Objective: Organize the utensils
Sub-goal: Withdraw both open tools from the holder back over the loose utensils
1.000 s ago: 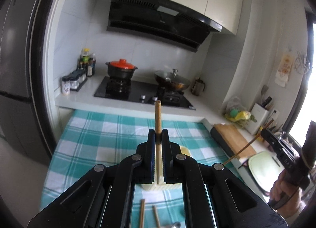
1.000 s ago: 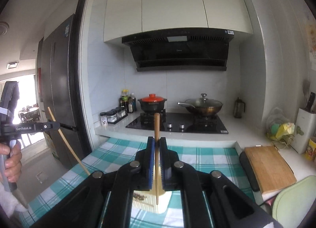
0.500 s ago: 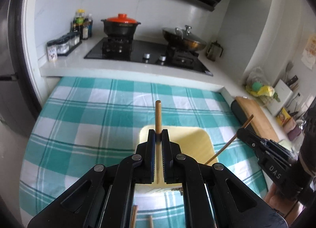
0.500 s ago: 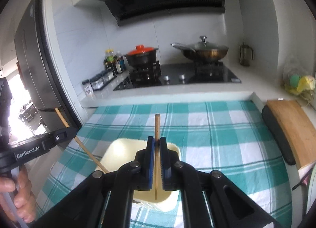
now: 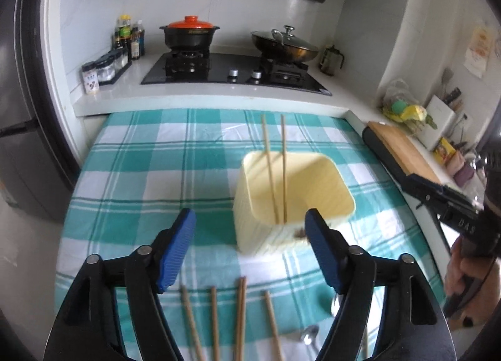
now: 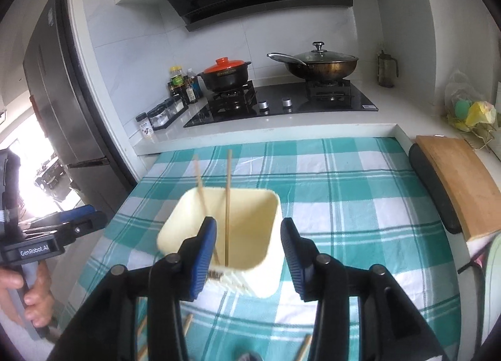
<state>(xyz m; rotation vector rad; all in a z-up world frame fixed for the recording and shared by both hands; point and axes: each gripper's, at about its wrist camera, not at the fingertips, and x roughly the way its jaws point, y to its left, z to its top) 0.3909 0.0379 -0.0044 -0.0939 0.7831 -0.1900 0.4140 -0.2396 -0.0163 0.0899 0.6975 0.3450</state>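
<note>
Chopsticks (image 5: 283, 170) upright in holder (image 5: 341, 204), both tools wide open, empty.

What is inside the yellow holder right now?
Two wooden chopsticks stand in the yellow holder, leaning on its far rim with their tops sticking out. Their lower ends and the holder's floor are hidden by its near wall. Both tools are open and empty.

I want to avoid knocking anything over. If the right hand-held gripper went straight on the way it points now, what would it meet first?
Most likely the cream holder, which sits between the open jaws of the right hand-held gripper, with two chopsticks standing inside. Depth is unclear.
</note>
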